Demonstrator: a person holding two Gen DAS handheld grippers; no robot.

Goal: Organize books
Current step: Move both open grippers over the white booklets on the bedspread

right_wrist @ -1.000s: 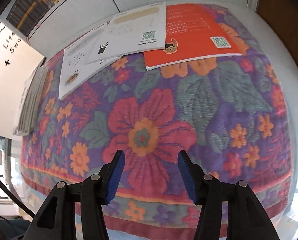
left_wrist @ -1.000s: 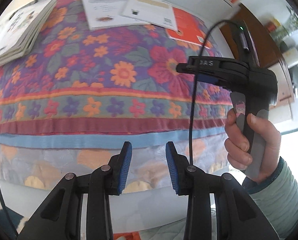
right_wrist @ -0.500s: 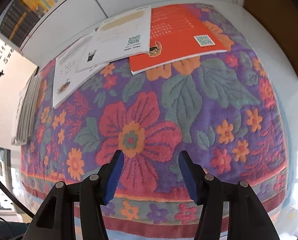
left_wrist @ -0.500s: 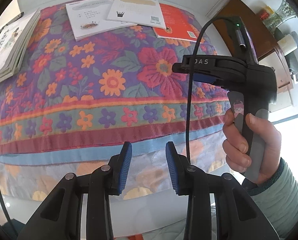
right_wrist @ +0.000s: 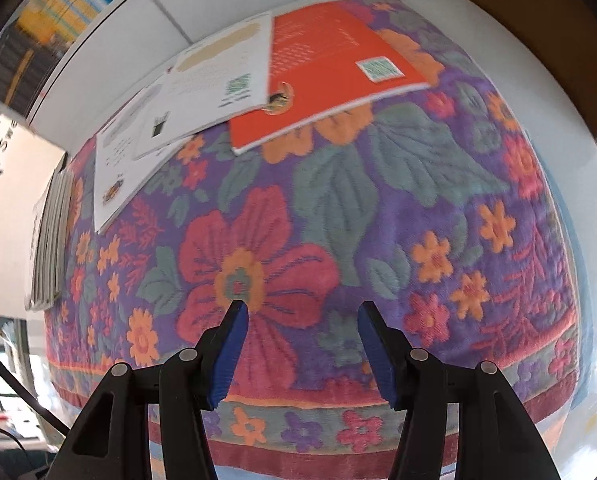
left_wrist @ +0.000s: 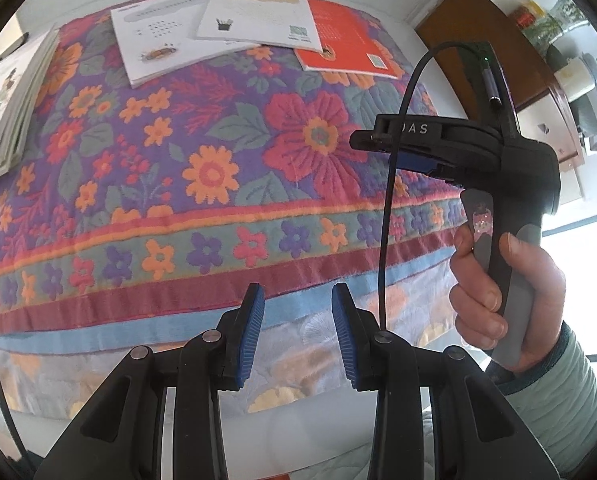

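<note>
Overhead, pointing steeply down at a floral cloth [left_wrist: 202, 168] spread over a white table [left_wrist: 78, 0]. Left gripper [left_wrist: 297, 332] above the cloth's near striped border, blue pads [left_wrist: 250, 332] parted by a narrow gap, nothing between them. Right gripper [right_wrist: 302, 354] over the big red flower near the cloth's middle, jaws somewhat wider apart, likewise empty and clear of any book. Seen from the left wrist view, held off to the right of the cloth in a hand [left_wrist: 502, 296] with a pale green sleeve [left_wrist: 570, 392], a black cable [left_wrist: 390, 200] looping from it. Along the cloth's far edge, three books fanned and overlapping: orange book [right_wrist: 338, 64] at the right end, lying flat; white book [right_wrist: 218, 80] partly over its left side; second white book [right_wrist: 114, 172] tucked under that one, further left. At the cloth's left edge, well apart from those three, a stack of books [left_wrist: 6, 104].
</note>
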